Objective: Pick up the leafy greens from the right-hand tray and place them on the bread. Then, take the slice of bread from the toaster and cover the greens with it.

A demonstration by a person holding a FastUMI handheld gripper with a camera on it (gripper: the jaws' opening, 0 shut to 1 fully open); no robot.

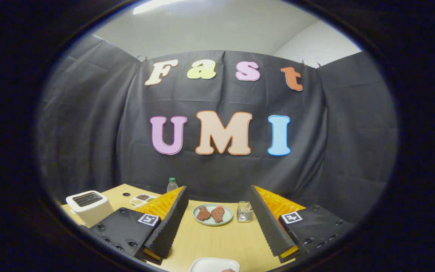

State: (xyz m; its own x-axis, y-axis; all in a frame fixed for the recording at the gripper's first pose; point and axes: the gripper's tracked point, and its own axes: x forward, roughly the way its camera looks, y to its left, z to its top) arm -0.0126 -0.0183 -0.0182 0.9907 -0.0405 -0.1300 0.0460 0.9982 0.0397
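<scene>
My gripper (pixel 217 221) is open, held above the wooden table (pixel 217 238), with nothing between its fingers. A white toaster (pixel 88 206) stands to the left of the left finger, its slots dark; I cannot tell whether bread sits in them. Under the fingers near me lies the rim of a white plate (pixel 213 264) with a bit of something reddish on it.
Beyond the fingers sits a pale blue plate (pixel 213 215) with two pieces of red meat (pixel 210 214). A clear glass container (pixel 244 211) stands to its right. A bottle with a green cap (pixel 172 185) and small white dishes (pixel 142 198) are behind the left finger.
</scene>
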